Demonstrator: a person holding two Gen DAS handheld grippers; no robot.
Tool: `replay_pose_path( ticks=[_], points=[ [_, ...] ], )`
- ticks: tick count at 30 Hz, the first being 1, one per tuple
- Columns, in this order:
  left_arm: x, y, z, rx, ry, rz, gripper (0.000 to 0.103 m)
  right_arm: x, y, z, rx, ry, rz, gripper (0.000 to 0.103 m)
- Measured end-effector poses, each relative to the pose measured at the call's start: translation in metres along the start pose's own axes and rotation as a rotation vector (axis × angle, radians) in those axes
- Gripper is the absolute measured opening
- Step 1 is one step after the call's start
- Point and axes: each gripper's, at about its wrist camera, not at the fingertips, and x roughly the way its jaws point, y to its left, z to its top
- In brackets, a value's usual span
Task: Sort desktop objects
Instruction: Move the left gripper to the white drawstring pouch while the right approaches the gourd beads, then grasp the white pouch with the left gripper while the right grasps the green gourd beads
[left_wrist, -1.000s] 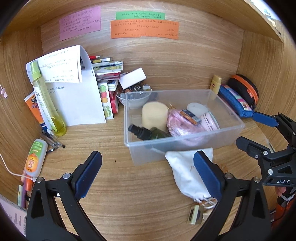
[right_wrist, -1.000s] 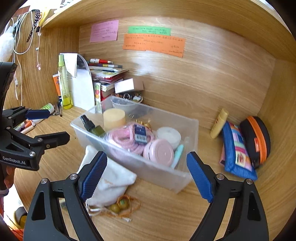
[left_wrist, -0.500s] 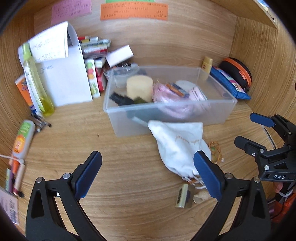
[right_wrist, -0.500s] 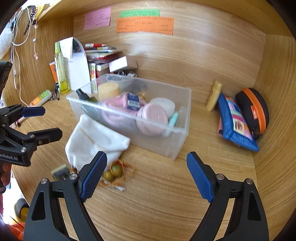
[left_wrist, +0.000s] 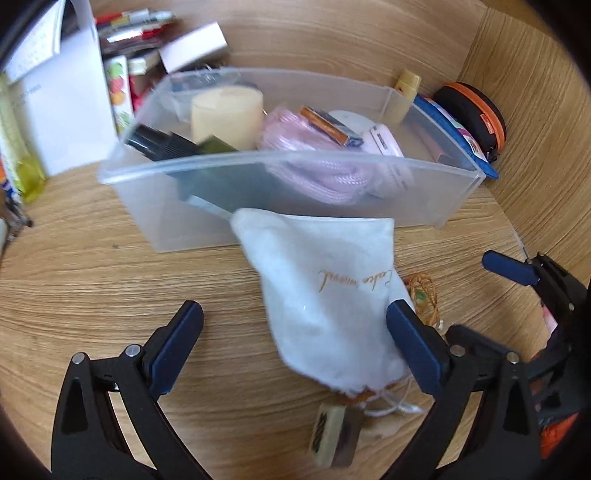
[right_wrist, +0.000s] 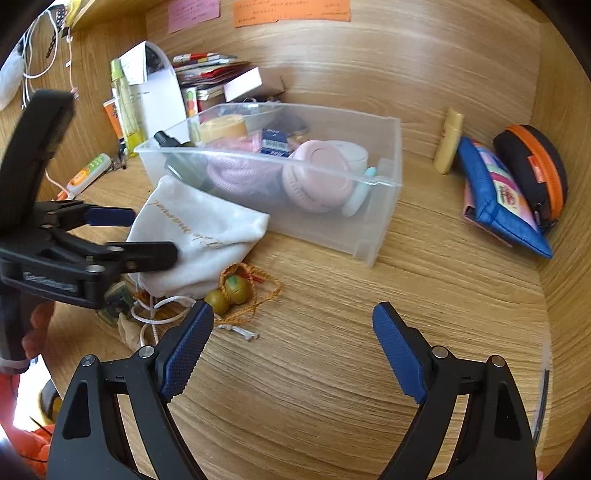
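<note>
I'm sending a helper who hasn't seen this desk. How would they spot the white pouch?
Find the clear plastic bin on the wooden desk. Against its near wall lies the white drawstring pouch, soft cloth with gold script, unlike the hard beads beside it.

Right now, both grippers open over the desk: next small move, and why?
Probably ease the left gripper down and close on the white pouch: it lies loose in front of the clear bin, partly between the open fingers, and nothing is held.

Orange paper note (right_wrist: 291, 11) on wood back wall (right_wrist: 388, 66); handwriting illegible. Pink note (right_wrist: 194, 9) just left of the orange note, not touching it. White cables (right_wrist: 25, 85) hang well left of the orange note. Wood-grain desktop (right_wrist: 332, 369) lies below it.
</note>
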Motion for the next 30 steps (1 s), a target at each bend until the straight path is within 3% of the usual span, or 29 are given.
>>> replay_pose_path(
  ticks=[7, 11, 16, 30],
  points=[
    [0.004, 0.000, 0.002, 0.021, -0.021, -0.009, 0.103, 0.011, 0.013, 0.008, -0.042, 0.012, 0.030, 0.084],
    [-0.001, 0.002, 0.001, 0.048, -0.065, 0.053, 0.103, 0.021, 0.022, 0.011, -0.066, 0.027, 0.047, 0.083],
    [-0.006, 0.013, -0.001, 0.039, -0.077, 0.067, 0.103, 0.034, 0.028, 0.015, -0.078, 0.071, 0.078, 0.060],
    [0.005, 0.013, 0.005, 0.042, -0.030, 0.024, 0.103, 0.036, 0.039, 0.018, -0.107, 0.071, 0.093, 0.035]
  ],
)
